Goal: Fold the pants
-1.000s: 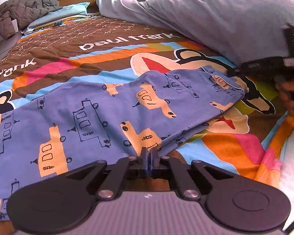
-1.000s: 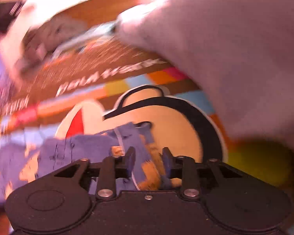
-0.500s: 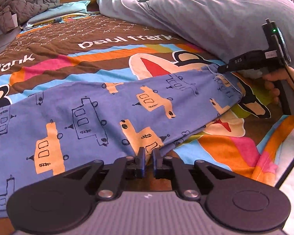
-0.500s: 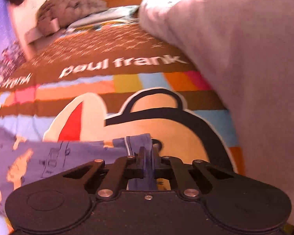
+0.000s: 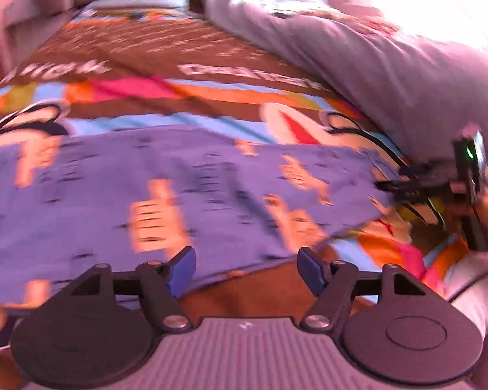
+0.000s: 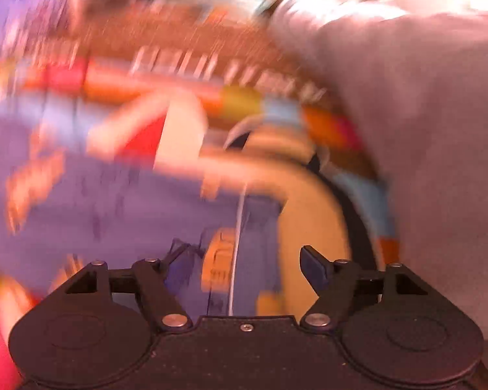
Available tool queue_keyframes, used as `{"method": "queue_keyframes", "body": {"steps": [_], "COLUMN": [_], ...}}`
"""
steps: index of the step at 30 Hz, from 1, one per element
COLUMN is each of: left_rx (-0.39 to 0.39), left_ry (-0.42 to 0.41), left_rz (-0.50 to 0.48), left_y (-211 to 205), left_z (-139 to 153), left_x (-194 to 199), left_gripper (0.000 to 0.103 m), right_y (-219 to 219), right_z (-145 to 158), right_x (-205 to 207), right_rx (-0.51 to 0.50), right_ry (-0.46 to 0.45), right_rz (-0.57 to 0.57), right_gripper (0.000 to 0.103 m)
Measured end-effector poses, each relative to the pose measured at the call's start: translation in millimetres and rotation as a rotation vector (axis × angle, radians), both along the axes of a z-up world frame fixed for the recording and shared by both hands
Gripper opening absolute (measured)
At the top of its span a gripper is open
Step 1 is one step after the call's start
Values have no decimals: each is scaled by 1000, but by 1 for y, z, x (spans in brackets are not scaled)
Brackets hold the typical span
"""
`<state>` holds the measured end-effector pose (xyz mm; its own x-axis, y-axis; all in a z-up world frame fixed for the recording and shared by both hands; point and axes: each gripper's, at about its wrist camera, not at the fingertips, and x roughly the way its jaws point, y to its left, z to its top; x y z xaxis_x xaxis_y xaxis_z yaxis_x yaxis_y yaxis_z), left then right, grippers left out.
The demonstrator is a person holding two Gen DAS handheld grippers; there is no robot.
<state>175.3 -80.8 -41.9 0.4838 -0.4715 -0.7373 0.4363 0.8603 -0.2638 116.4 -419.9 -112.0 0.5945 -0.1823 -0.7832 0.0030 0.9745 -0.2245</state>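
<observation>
The pants [image 5: 185, 188] lie spread flat across the bed [image 5: 211, 65], ready for a fold. My left gripper [image 5: 245, 269] is opening wide over their near edge, pinching nothing. My right gripper [image 6: 244, 266] is opening over their end, pads off the cloth.

Pants [image 5: 185, 195]: soft matt printed cloth; claw [image 5: 245, 271]: matt black plastic.

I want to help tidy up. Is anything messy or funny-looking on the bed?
Nothing looks broken or spilled. The blue pants lie spread flat, unfolded, on the striped bedspread. A gray blanket sits bunched along one side. Both pictures are blurry.
</observation>
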Motion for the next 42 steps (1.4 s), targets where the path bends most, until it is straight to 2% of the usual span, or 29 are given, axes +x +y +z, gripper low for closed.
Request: {"method": "queue_keyframes", "body": {"steps": [2,5,7,8,9,11,12,14,16,18,20,21,23,24,29,31,33,35,37,39,41,42], "left_rx": [5,31,63,65,45,-3,-6,41,128,199,237,261,316,319,313,334,392,438,384,314,257,231], "left_ry": [-16,-56,-64,-58,-43,1,20,42,71,120,199,217,179,163,31,52,58,44,5,-38,-38,-29], "left_rz": [51,112,158,174,179,171,152,95,18,-20,-65,-88,-108,-102,32,74,103,166,221,276,286,282], "left_y": [26,58,70,74,77,79,74,58,38,24,14,11,4,3,2,-2,-5,-5,3,9,8,7], "left_z": [10,29,40,43,44,43,40,29,16,1,-11,-14,-12,-9,12,3,-11,-13,-1,14,20,21], "left_x": [10,38,67,81,96,126,142,166,186,200,211,213,212,210,205,210,215,213,201,181,162,154], "left_gripper": [82,82,77,69,65,64,64,63,55,37,33,27,5,1,0,0,0,0,0,5,6,12], "right_y": [3,17,41,56,74,103,119,150,178,194,198,200,205,203,207,210,214,214,207,189,168,156], "right_z": [2,27,44,51,57,62,62,60,54,43,26,18,7,6,0,-1,-4,-3,9,32,48,51], "right_x": [4,14,27,32,39,47,50,49,43,37,35,34,29,28,28,29,27,26,21,5,-5,-9], "right_rx": [7,80,117,140,189,324,402,472,466,426,397,402,413,419,422,407,380,375,372,351,326,309], "right_ry": [-15,-88,-124,-140,-142,-125,-114,-105,-103,-107,-97,-81,-65,-73,-74,-79,-84,-85,-103,-184,-224,-221], "right_rz": [-20,-20,56,105,152,210,256,333,393,419,410,402,390,390,392,395,399,400,388,381,364,348], "right_gripper": [73,75,75,76,77,77,77,77,77,77,77,77,78,79,81,83,86,85,78,77,78,78]}}
